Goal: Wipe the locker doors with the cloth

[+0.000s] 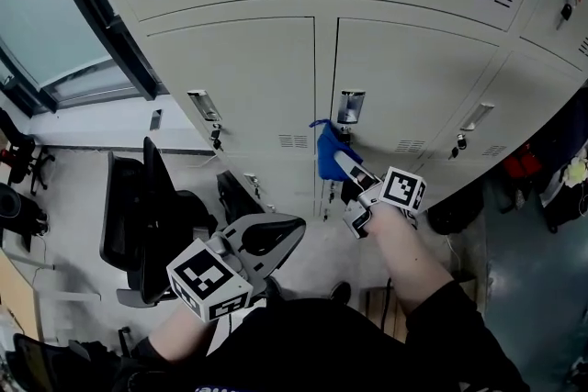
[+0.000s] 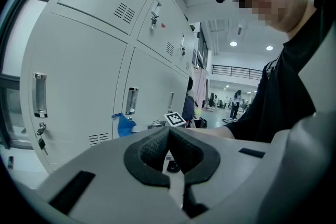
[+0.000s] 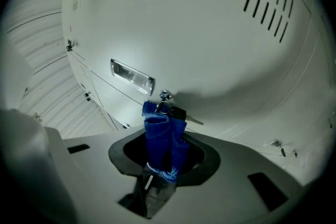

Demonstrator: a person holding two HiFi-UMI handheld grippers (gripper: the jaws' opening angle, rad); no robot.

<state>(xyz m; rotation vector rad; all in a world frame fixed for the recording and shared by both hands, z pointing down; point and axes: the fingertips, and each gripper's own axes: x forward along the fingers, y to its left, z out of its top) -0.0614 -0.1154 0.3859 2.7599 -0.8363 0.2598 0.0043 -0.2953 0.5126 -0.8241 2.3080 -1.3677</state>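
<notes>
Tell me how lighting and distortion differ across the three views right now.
Right gripper view: dim and vignetted, with one bright patch on the locker door around the handle and a shadow beside the key; the cloth is sharp. Left gripper view: bright, even, strongly fisheyed. Head view: evenly lit, lockers bowed outward.

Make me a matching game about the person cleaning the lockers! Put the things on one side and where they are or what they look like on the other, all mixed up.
Things:
1. cloth
2. left gripper
3. key
4. chair

Place, colour or state:
A. shut, holding nothing
B. black, on the floor beside the lockers
C. blue, pinched in the right gripper
D. on a locker door, just past the cloth

Pairs: 1-C, 2-A, 3-D, 4-B
</notes>
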